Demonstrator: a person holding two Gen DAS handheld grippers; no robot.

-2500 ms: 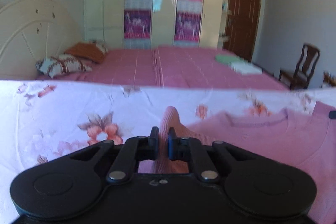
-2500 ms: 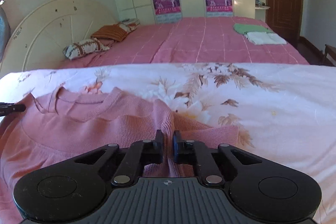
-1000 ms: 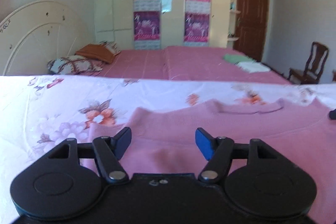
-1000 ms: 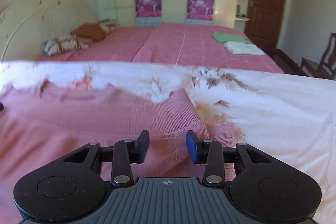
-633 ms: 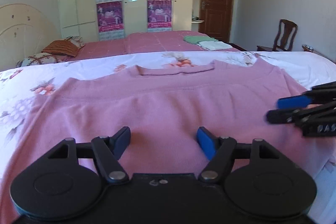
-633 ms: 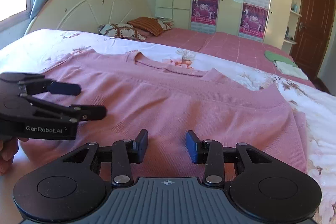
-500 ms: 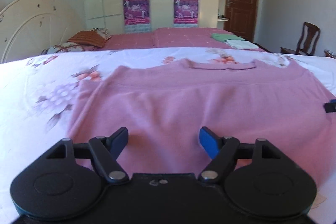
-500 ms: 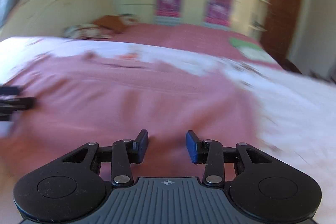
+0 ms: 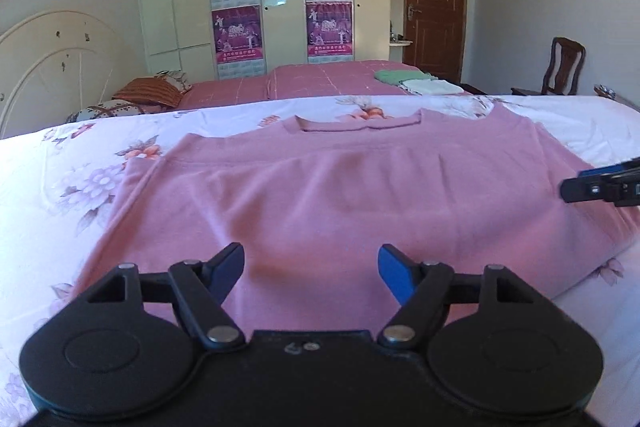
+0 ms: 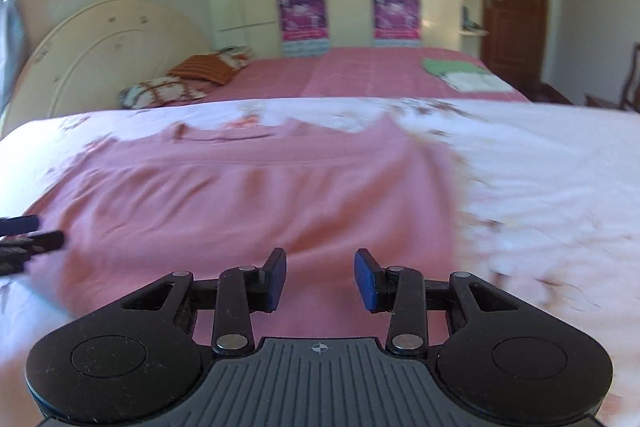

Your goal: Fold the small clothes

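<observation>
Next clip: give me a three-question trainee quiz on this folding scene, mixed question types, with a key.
1. True or false: the left tool is shut on the pink knitted sweater.
2. What does the sweater lie on? A) wooden chair B) white floral bedsheet C) bare floor
3. Fill in: the folded green and white clothes sit on the ___ bed behind.

Key: 1 false, both tools, including the right tool, are open; 2 B; 3 pink.

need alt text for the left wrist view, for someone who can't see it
A pink sweater lies spread flat on a floral bedsheet, neckline away from the camera. The open left gripper hovers over its near hem, and the right gripper enters at the right edge. A pink bed stands behind.
</observation>
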